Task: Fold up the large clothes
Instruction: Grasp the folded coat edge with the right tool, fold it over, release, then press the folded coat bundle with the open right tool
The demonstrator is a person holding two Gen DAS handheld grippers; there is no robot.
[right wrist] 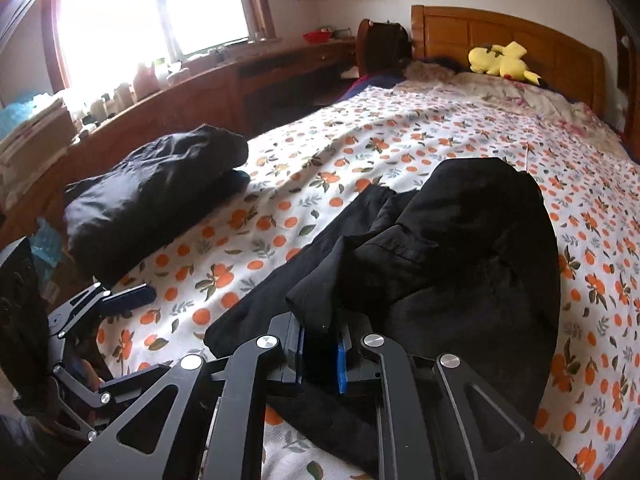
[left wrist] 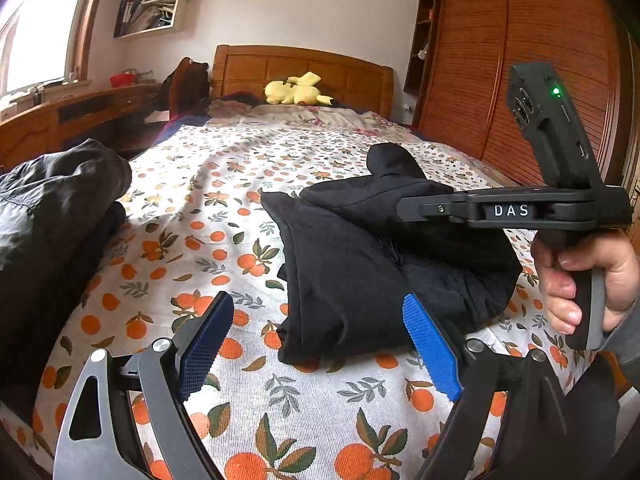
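Note:
A large black garment lies bunched on the orange-print bedsheet; it also shows in the right wrist view. My left gripper is open and empty, with blue pads just in front of the garment's near edge. My right gripper is shut on a fold of the black garment at its near edge. In the left wrist view the right gripper's body is held by a hand over the garment's right side. The left gripper also shows in the right wrist view, open at the bed's left edge.
A dark folded garment pile sits at the bed's left edge, also in the right wrist view. A yellow plush toy lies by the wooden headboard. A wooden desk runs along the left; a wardrobe stands at the right.

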